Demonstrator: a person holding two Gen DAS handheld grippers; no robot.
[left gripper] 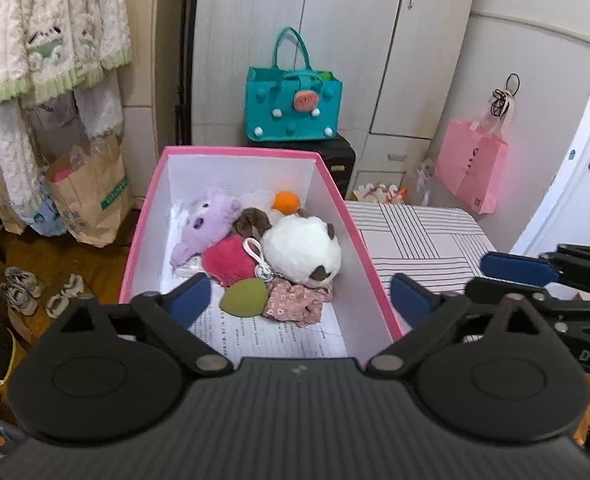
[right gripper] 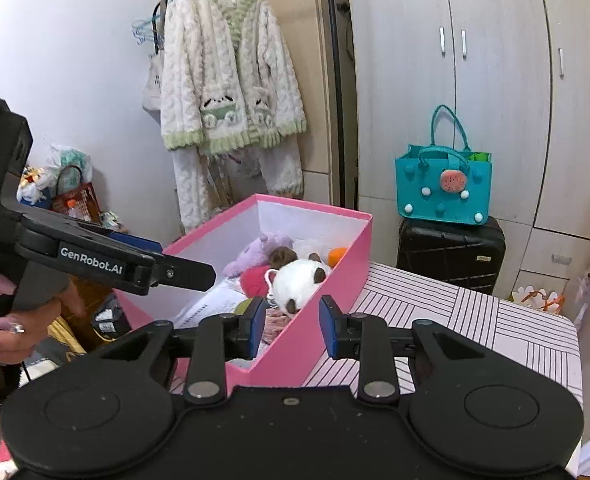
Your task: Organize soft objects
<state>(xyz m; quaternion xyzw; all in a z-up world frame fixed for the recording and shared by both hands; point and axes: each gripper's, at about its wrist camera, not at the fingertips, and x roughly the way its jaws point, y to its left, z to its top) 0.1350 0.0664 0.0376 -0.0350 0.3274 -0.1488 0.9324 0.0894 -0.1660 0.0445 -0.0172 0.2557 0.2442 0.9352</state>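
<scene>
- Pink box (left gripper: 337, 188) sits at the left edge of the striped table (left gripper: 423, 236), and from the right-hand view part of it looks to hang past that edge; a push on its wall could slide or tip it to the floor.
- Soft toys lie piled at the far end of the box: a purple plush (left gripper: 205, 220), a white plush (left gripper: 301, 250), a red one (left gripper: 229, 260), an orange ball (left gripper: 287, 201), a green pad (left gripper: 243, 297) and a floral cloth (left gripper: 295, 300).
- Left tool (left gripper: 299, 294) hovers over the near end of the box, its fingers wide apart and holding nothing.
- Right tool (right gripper: 291, 326) is also parted and empty, straddling the near corner of the box wall; closing here would pinch cardboard, not a toy.
- White key loop (left gripper: 255, 250) lies between the red and white plush; I reckon a grab there could hook it and drag out a second toy.
- Both tools are near each other by the box, so reaching in together risks a knock.
- Printed paper (left gripper: 271, 336) lining the box could get snagged with the cloth.
</scene>
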